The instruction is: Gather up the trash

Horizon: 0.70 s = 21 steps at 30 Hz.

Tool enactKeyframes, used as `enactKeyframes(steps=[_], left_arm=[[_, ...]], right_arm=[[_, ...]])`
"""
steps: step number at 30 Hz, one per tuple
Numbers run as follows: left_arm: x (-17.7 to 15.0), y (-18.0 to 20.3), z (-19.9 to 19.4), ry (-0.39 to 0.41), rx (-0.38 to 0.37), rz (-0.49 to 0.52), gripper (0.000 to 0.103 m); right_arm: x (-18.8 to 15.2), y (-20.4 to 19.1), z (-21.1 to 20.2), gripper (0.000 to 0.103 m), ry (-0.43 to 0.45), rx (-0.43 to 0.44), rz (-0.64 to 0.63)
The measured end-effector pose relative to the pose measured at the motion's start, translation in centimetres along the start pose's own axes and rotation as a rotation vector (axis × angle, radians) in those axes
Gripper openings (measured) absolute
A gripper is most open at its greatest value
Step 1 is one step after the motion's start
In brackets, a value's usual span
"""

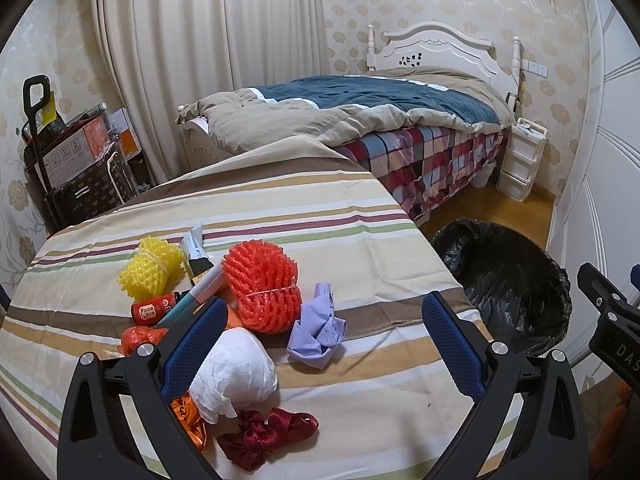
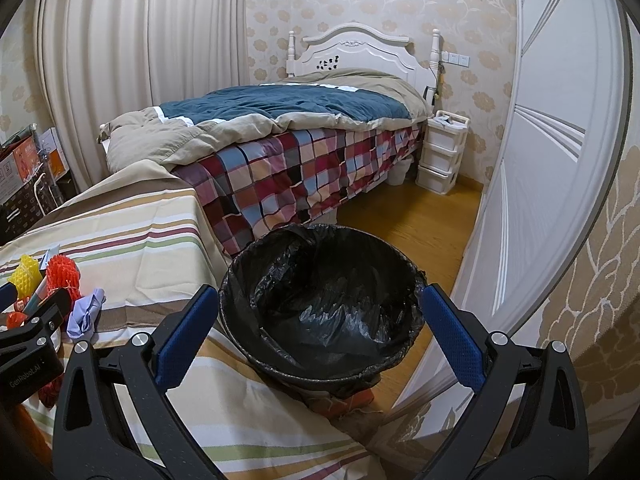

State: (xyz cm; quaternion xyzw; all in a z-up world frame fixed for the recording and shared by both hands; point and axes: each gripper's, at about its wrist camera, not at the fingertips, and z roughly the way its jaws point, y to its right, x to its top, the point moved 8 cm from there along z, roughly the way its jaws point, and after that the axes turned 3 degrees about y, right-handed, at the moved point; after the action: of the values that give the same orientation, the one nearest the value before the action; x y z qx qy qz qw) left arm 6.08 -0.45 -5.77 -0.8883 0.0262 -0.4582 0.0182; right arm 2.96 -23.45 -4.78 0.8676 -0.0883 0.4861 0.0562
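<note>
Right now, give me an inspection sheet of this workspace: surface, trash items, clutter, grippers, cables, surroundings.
Surface: striped tablecloth, table covered.
Job's things: black-lined round trash bin beside the table, nothing visible inside; red foam fruit net, yellow foam fruit net, crumpled white tissue, crumpled lilac paper, dark red satin scrap, small red bottle, all on the cloth.
Clutter: stacked cardboard boxes by the curtain.
Grippers: left gripper open over the trash; right gripper open above the bin.
Cables: nothing seen.
Surroundings: bed with checked sheet, white drawer unit.
</note>
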Motion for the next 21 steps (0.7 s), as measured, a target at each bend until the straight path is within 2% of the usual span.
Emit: enactKeyframes(steps=[21], left_arm=[[-0.8, 1.0, 0.0, -0.006, -0.005, 0.015, 0.097]], right_arm=[[-0.1, 0.3, 0.2, 0.099, -0.004, -0.001, 0.002]])
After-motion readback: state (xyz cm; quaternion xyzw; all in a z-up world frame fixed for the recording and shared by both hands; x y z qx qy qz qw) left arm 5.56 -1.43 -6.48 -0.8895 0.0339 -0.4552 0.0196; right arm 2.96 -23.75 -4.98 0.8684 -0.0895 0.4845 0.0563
